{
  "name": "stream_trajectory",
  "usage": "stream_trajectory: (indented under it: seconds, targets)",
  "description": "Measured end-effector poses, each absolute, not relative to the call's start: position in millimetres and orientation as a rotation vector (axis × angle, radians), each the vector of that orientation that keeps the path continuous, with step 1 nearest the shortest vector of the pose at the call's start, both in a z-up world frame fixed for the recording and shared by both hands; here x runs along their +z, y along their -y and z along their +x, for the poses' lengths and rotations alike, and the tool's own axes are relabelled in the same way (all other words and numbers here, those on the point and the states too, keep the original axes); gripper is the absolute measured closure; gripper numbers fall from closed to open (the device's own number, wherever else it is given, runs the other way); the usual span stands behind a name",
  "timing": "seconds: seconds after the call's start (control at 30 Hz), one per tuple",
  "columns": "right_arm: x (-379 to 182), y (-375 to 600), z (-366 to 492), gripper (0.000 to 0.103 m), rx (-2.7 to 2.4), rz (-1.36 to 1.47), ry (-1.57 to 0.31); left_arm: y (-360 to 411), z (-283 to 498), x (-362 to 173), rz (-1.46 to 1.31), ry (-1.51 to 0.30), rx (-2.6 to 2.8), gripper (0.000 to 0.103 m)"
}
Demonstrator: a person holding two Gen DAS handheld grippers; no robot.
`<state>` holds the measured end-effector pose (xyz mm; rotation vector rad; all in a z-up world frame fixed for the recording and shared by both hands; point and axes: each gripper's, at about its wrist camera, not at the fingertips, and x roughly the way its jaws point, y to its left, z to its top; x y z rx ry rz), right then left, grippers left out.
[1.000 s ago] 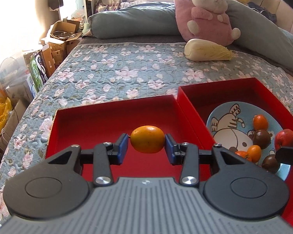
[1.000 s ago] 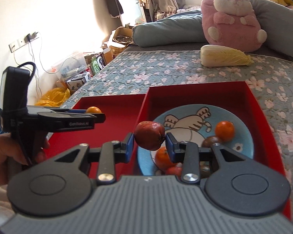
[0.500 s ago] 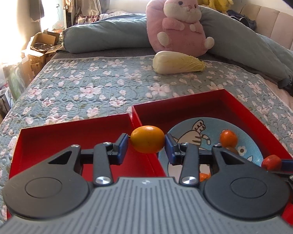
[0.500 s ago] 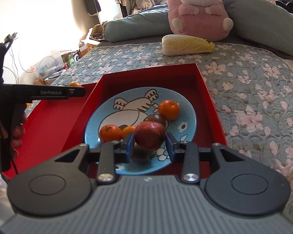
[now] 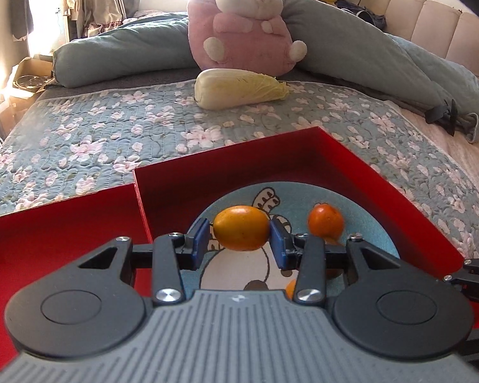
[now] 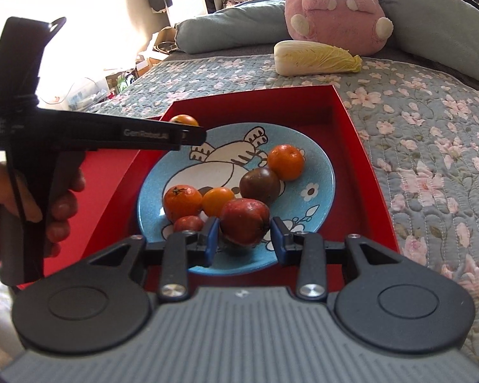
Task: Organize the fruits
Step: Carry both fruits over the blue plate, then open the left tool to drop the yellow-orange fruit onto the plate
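Both grippers are swinging rightward over the blue plate (image 6: 322,172), left gripper (image 5: 241,239) clamping the yellow-orange fruit (image 5: 241,228), right gripper (image 6: 245,237) parting around the red fruit (image 6: 244,220), risking it rolling off

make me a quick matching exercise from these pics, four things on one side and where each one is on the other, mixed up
Things:
1. yellow-orange fruit
2. red fruit
3. cabbage
4. plate

Places:
A. lying on the floral quilt in front of the pink plush
B. inside the right-hand red box
C. clamped in the left hand-held gripper
D. between the fingers of the right hand-held gripper, which is open

Pairs: 1-C, 2-D, 3-A, 4-B
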<state>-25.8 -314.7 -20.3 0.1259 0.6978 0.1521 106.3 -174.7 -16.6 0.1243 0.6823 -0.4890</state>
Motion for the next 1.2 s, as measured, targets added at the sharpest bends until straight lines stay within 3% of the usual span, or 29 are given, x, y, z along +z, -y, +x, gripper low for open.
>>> stream_trajectory:
  seconds: [0.47,0.6,0.83,1.2]
  targets:
    - [-23.2,312.4,-22.4,0.064,0.164,0.123,-0.701,173.6,109.0,-19.4,0.125,-0.679,-0.486,0.055]
    - [-22.9,312.4,-22.6,0.064,0.161,0.122,-0.702,174.2,106.2,-19.2,0.123,-0.671,-0.489,0.041]
    - [-20.5,311.9,-20.1,0.064,0.156,0.123,-0.695,169.6,102.1,-15.6,0.110,-0.662,-0.497,0.040]
    - [-14.0,305.9,13.6,0.064,0.120,0.106,-0.692,159.0,93.5,-2.5,0.091,-0.619,-0.484,0.027]
